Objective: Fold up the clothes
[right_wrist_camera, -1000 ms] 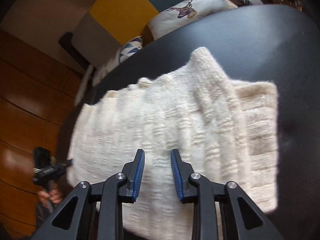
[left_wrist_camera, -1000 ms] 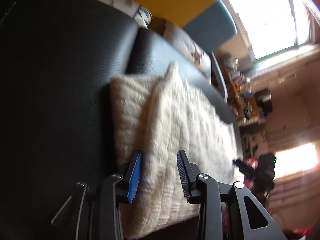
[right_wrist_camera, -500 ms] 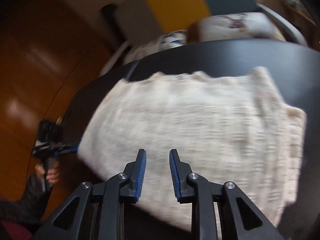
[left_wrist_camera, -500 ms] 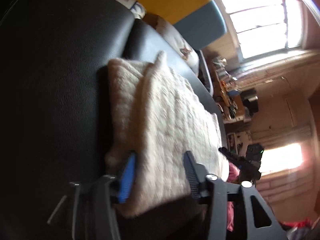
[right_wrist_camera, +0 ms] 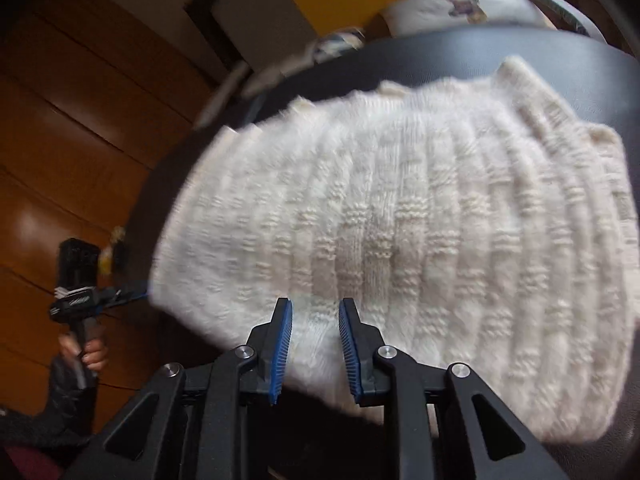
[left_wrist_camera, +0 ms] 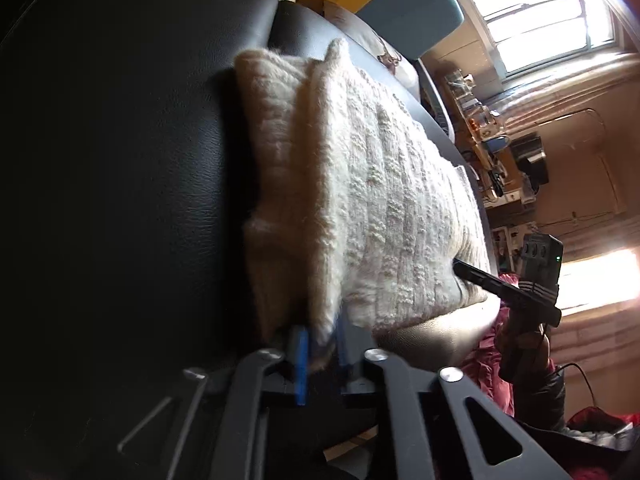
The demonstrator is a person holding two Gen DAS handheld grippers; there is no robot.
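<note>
The left gripper (left_wrist_camera: 322, 340) has a narrow gap, and its jaws have just been closing. The near corner of the cream knit sweater (left_wrist_camera: 380, 184) sits between them, and the blue pads (left_wrist_camera: 301, 354) look pressed onto that thick edge. It grips there, I judge, because the stacked layers end at that corner, so one pinch catches them all.

The right gripper (right_wrist_camera: 315, 340) is also set narrow, at the near edge toward the sweater's other end. Knit fills the gap between its pads, but I cannot tell whether they squeeze it or only straddle it. Placing one tool near each end of the same edge suggests the aim is to carry that edge over evenly, so the fold doesn't skew.

The sweater lies flat on a black leather seat (left_wrist_camera: 120, 160). It is already folded into a long slab, with a doubled ribbed band at its left end. The task looks well along, with perhaps a final fold or squaring-up left.

A deer-print cushion (right_wrist_camera: 460, 0) rests beyond the seat's far edge, apart from the sweater. A person's hand (right_wrist_camera: 90, 356) grips the left tool's handle low at the left.
</note>
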